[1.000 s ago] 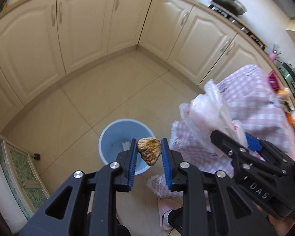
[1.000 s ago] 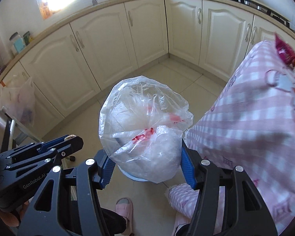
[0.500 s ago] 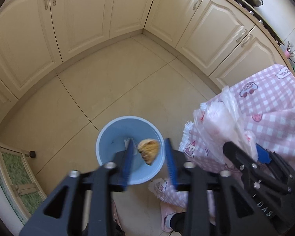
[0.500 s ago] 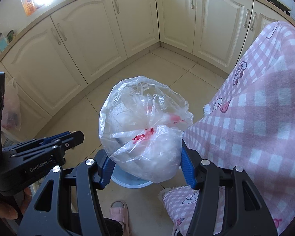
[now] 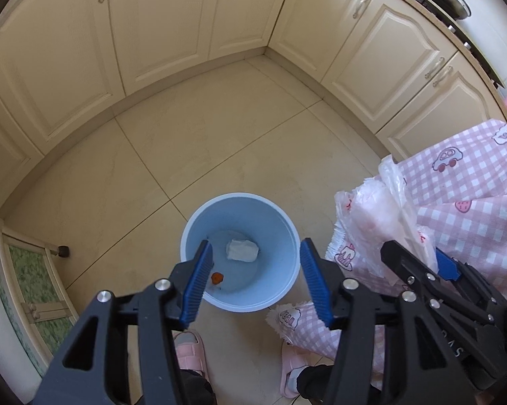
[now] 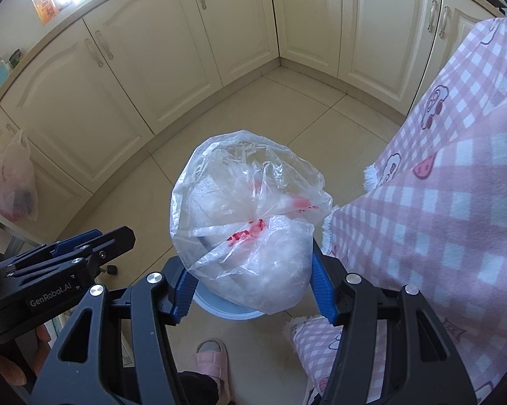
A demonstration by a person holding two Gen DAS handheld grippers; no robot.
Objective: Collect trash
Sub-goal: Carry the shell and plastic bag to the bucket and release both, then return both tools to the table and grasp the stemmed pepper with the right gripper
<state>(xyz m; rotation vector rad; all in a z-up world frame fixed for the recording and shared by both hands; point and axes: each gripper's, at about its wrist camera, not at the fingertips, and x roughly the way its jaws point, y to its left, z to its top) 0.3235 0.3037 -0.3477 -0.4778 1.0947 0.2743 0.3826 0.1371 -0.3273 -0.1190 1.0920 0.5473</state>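
Hovering wide and empty, left gripper (image 5: 255, 278) reveals blue bin (image 5: 287, 233) contents; right gripper (image 6: 250, 285), clamping plastic bag (image 6: 250, 222), hides them.

The left gripper (image 5: 256, 281) fills the lower half of its own view, jaws spread wide with nothing between the blue pads (image 5: 196, 285). The right gripper (image 6: 250, 281) sits at the bottom centre of its view, its blue pads (image 6: 322, 287) pressed against the sides of a clear plastic bag (image 6: 250, 222). Each gripper also shows at the lower edge of the other's view.
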